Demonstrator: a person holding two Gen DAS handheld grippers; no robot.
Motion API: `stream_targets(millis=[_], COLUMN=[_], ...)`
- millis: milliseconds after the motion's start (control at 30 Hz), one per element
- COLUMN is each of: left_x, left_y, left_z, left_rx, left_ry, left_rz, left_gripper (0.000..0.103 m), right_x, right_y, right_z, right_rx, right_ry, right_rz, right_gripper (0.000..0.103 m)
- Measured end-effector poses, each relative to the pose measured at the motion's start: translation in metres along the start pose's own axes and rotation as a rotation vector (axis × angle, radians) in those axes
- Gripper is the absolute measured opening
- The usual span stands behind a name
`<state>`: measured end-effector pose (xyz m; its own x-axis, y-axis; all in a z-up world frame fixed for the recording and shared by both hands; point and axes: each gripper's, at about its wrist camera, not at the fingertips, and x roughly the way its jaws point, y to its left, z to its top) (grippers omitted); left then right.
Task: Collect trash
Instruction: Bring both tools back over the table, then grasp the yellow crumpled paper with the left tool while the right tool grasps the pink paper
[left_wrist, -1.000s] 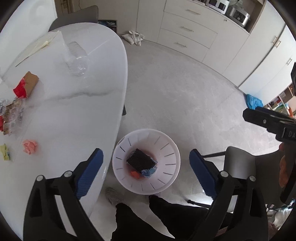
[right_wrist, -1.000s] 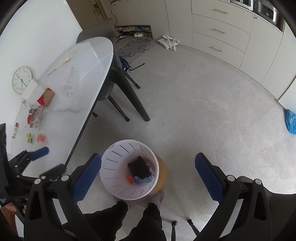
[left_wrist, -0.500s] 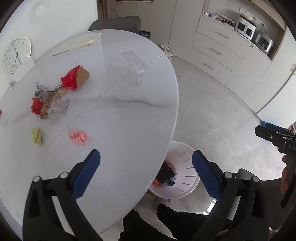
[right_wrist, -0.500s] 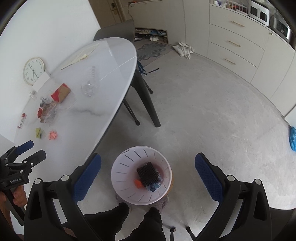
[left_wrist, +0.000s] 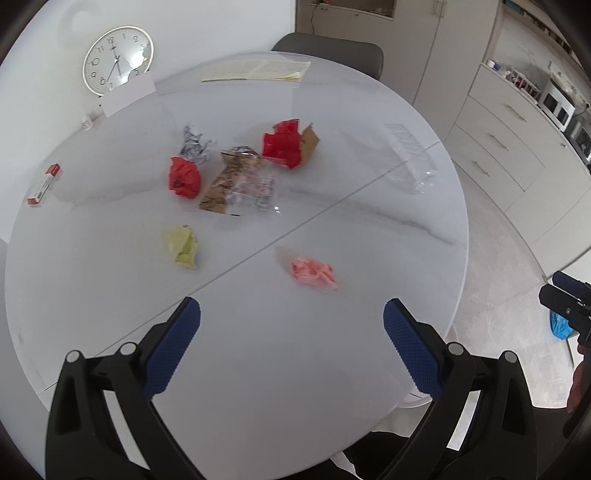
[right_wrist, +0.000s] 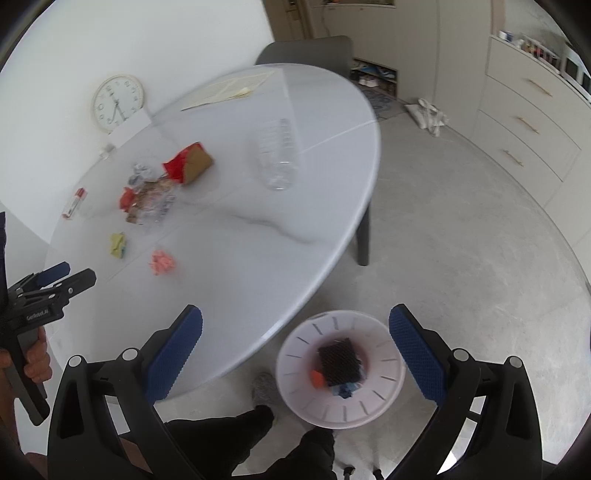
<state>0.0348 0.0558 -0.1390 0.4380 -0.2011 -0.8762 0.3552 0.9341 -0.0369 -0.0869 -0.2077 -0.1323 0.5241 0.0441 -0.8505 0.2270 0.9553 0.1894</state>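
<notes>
White marble-look surface carries the trash: a crumpled pink paper lies nearest the left gripper, just ahead of its blue-padded fingers, which are spread wide with nothing between them. A crumpled yellow paper sits to the left of the pink one, well apart from it. Farther back lie a red crumpled wrapper, a brown-and-clear snack bag beside it, a silver foil ball, and a torn red and brown carton. A clear plastic bottle lies on its side towards the right edge.

From the right wrist view, the right gripper hangs over the surface's edge and the floor, its fingers also wide and empty. Below it, on the floor beside the surface, stands a white trash bin holding a black mesh piece and orange and blue scraps.
</notes>
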Motion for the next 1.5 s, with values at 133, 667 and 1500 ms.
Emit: stream_targets(millis=[133, 667, 1500], left_x=[0.009, 0.094, 0.139], left_y=[0.042, 0.131, 0.121], left_z=[0.010, 0.038, 0.047], left_rx=[-0.045, -0.089, -0.078], left_ry=[-0.002, 0.068, 0.108], left_rz=[0.015, -0.009, -0.011], left_gripper=[0.095, 0.095, 0.037], right_x=[0.025, 0.113, 0.171], right_y=[0.042, 0.160, 0.196], right_z=[0.009, 0.025, 0.025], right_rx=[-0.030, -0.129, -0.297], right_ry=[0.020, 0.094, 0.181], right_rz=[0.040, 0.087, 0.025], right_gripper=[0.100, 0.100, 0.060])
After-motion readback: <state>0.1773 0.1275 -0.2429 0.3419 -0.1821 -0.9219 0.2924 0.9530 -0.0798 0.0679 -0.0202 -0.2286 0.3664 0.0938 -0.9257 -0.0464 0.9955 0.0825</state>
